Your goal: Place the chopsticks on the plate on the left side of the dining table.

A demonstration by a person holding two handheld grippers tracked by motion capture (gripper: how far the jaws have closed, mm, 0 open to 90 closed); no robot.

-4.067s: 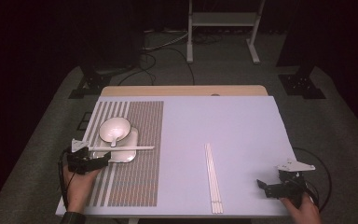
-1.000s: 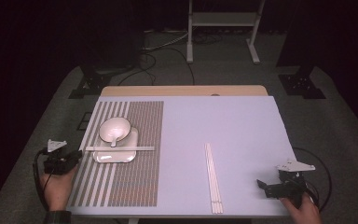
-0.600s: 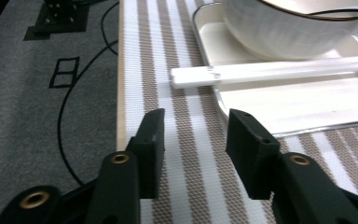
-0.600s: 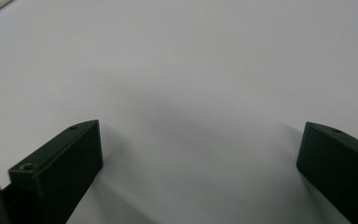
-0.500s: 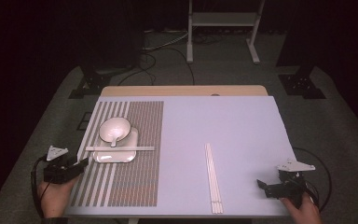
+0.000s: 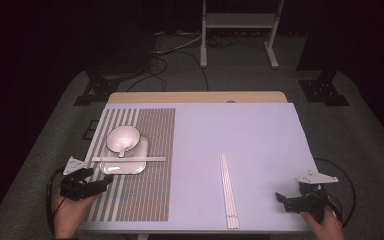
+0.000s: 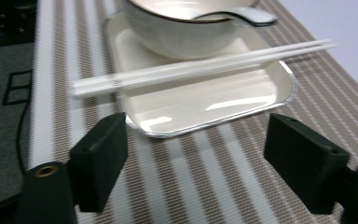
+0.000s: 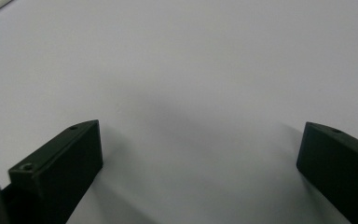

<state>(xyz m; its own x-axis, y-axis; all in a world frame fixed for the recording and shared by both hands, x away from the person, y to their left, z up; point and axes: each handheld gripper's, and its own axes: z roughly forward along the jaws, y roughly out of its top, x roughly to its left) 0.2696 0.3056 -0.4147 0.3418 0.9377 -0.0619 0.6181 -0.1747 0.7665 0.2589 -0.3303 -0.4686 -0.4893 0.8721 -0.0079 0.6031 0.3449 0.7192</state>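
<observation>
Nearest the person, the left gripper [image 6: 101, 184] sits over the near-left part of the striped placemat [image 6: 150, 165], held in the left hand [image 6: 69, 210]; its jaws have just been opening and now stand wide apart with nothing between them, only bare mat stripes showing in the gap in the left gripper view [image 7: 196, 177]. Just beyond the fingertips [image 7: 100, 161] lies the near edge of the white rectangular tray [image 7: 205, 105], close to the pads but not touching them. Across the tray, a pair of white chopsticks [image 7: 200, 70] rests on its rims, running sideways to the jaws and overhanging the tray on both sides; they lie farther off than the tray's near edge and are clear of both fingers. Behind the chopsticks stands the white bowl [image 7: 186, 28] on the far part of the tray, with a white spoon [image 7: 242, 15] lying in it. At the near-right corner of the pale blue table cover [image 6: 240, 135], the right gripper [image 6: 283, 199] rests in the right hand [image 6: 325, 225], its jaws spread wide over bare cover and gripping nothing, as the right gripper view shows [image 8: 200, 154]. Between the two grippers, nearer the right one, a second set of white chopsticks [image 6: 228, 190] lies lengthwise on the cover, well apart from both.
</observation>
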